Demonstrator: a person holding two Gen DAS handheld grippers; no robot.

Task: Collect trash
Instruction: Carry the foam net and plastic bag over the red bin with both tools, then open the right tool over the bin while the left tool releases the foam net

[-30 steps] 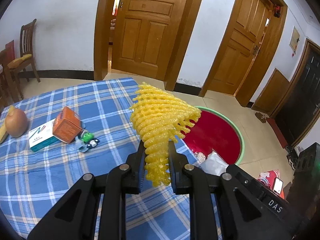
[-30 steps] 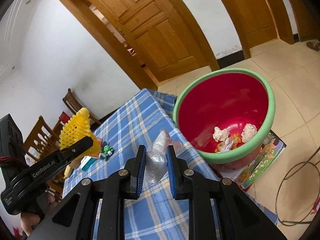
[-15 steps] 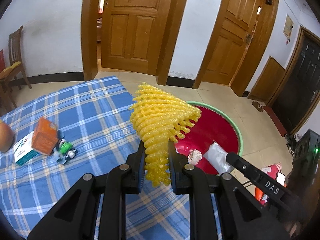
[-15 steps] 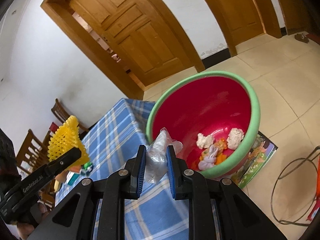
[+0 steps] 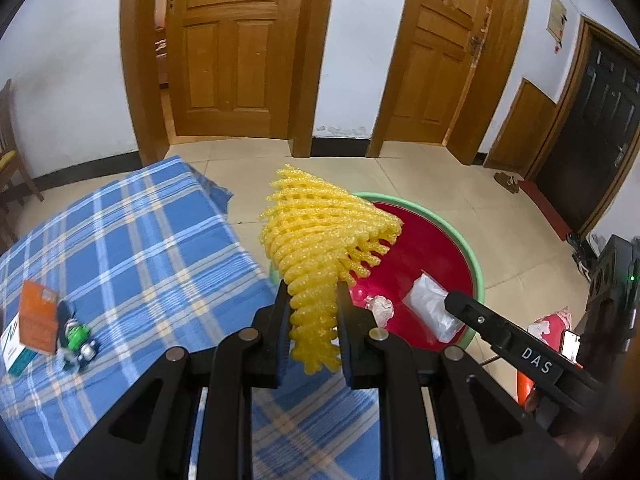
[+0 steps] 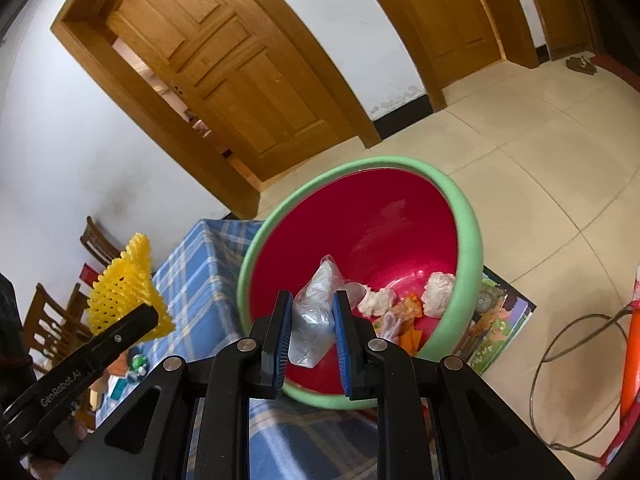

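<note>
On the blue plaid tablecloth (image 5: 132, 256), an orange box (image 5: 38, 322) leans on a white-and-teal box (image 5: 16, 350), with a small green toy (image 5: 76, 338) just beside them.

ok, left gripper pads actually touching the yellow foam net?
Touching. The left wrist view shows the yellow foam net pinched between both fingers of the left gripper, its narrow end squeezed flat against them, no gap.
</note>
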